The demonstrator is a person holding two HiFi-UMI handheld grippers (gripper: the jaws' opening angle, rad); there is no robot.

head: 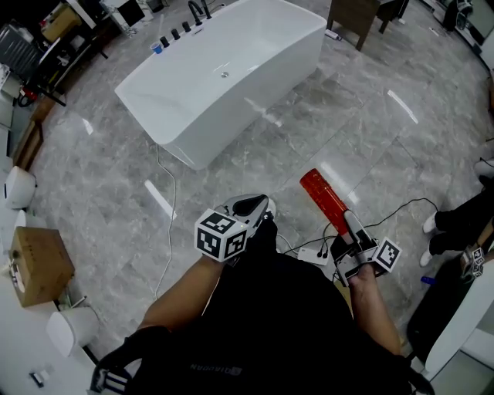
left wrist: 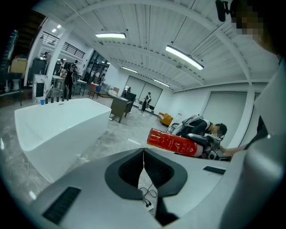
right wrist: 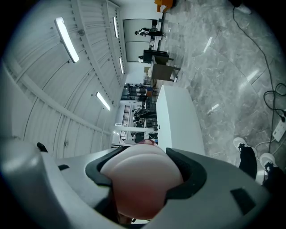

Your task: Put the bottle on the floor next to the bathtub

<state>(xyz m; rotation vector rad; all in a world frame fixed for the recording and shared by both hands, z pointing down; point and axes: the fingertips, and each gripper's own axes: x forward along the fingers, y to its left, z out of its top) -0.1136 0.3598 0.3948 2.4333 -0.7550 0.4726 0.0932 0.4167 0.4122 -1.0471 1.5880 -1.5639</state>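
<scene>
A red bottle [head: 324, 200] with a pale cap end is held in the air, and my right gripper [head: 351, 238] is shut on its cap end. In the right gripper view the pale bottle end [right wrist: 144, 181] fills the space between the jaws. The left gripper view shows the red bottle [left wrist: 174, 143] lying level in the air to the right. My left gripper [head: 251, 207] is shut with nothing in it, jaws touching [left wrist: 143, 163]. The white bathtub [head: 224, 77] stands on the grey floor ahead, also in the left gripper view as the bathtub [left wrist: 58, 129].
Black cables and a white power strip [head: 312, 255] lie on the floor at my feet. A white cord [head: 171, 200] runs from the tub. A cardboard box [head: 38, 266] sits at left, a wooden cabinet [head: 356, 17] behind the tub. A person's legs [head: 455, 224] are at right.
</scene>
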